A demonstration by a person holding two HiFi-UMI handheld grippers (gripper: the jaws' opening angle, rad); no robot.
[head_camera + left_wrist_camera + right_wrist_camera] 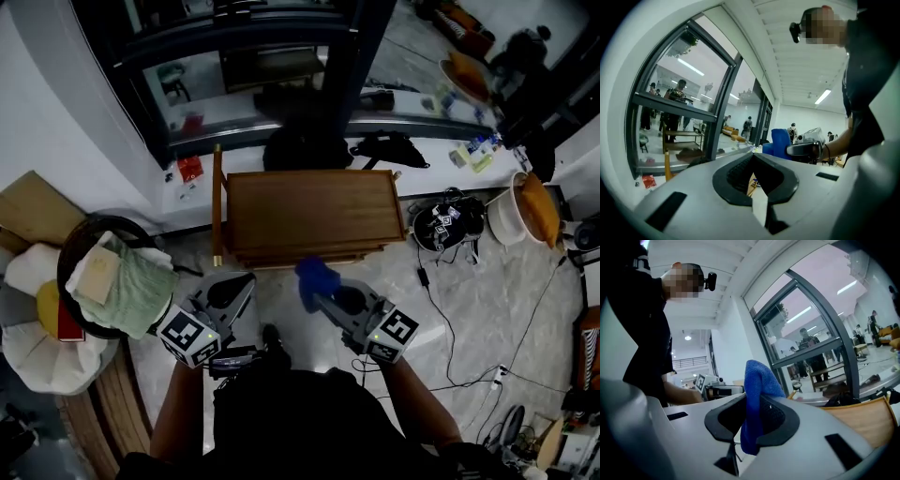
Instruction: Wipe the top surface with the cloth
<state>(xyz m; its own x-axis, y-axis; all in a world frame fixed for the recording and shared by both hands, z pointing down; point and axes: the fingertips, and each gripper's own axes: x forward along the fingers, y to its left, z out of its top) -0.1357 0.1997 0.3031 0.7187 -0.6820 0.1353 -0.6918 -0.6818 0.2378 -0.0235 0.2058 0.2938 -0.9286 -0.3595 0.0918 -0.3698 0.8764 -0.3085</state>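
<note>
Right gripper view: the right tongs (752, 401) are clenched on the blue cloth (759, 376), which stands lengthwise out of their tips, bunched, pointing toward the wooden desk (314, 211) and reaching its near edge. Left tongs (753, 157) closed, empty.

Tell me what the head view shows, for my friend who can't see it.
Seen from above, the right gripper holds a blue cloth by the near edge of a small wooden table. The left gripper is beside it, holding nothing. A basket of towels sits on the floor at the left.
</note>
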